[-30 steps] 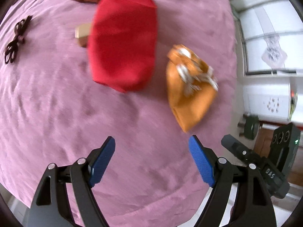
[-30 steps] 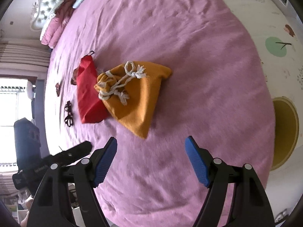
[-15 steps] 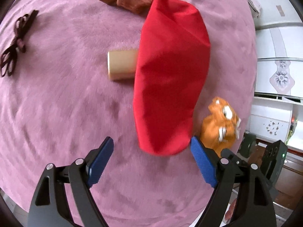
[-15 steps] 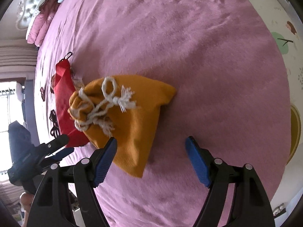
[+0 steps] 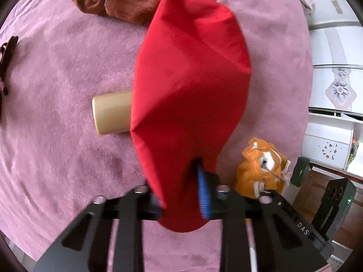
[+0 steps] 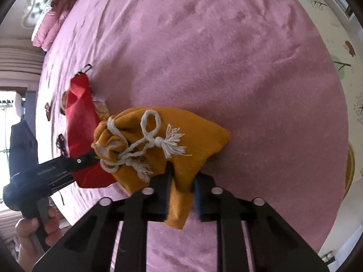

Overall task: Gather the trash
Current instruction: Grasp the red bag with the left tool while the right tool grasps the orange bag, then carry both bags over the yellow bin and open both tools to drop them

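Pink bedspread (image 5: 56,136); cardboard tube (image 5: 112,112) shows left view only.

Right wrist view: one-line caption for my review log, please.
Right gripper shut on the orange drawstring bag lying on the pink bedspread; red bag beside it.

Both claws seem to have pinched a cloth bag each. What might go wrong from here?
The left gripper pinches only the red bag's bottom edge, so the cloth may slip out. Lifting it could roll the cardboard tube tucked under it. The right gripper holds the orange pouch by one corner, so it may swing.
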`<state>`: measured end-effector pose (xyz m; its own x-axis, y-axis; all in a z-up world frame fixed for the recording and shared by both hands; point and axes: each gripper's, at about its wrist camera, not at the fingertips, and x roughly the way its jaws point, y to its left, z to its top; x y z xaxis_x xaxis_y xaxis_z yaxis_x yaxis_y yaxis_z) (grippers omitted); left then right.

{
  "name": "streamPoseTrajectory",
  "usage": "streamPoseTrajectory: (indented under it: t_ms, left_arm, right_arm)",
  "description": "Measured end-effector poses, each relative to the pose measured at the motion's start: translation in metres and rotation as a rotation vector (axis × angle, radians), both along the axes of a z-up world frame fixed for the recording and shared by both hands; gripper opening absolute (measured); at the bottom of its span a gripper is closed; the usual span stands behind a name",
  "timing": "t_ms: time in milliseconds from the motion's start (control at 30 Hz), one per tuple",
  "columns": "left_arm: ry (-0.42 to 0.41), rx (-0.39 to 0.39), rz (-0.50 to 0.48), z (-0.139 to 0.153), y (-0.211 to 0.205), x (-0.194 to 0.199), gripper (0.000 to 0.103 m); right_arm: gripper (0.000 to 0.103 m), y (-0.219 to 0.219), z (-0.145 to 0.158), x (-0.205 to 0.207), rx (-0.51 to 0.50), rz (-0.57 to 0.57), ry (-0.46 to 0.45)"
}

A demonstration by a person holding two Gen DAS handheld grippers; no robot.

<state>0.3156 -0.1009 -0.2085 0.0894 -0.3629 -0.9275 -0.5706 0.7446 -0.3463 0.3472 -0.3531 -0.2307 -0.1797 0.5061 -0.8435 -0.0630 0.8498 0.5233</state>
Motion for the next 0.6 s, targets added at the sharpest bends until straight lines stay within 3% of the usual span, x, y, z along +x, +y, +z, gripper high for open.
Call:
streamPoseTrajectory:
  t_ms: [200, 600]
  left_arm:
    - [-0.057, -0.001, -0.007, 0.023, -0.008, -0.022, 0.006]
    - [-0.136, -0.039, -0.105, 0.077, -0.056, -0.076, 0.006]
  right_arm:
    - [0.007, -0.009, 0.025, -0.01, 0.009, 0.038, -0.056]
    - [0.007, -0.071, 0.068, -0.059, 0.028, -0.041, -0.088]
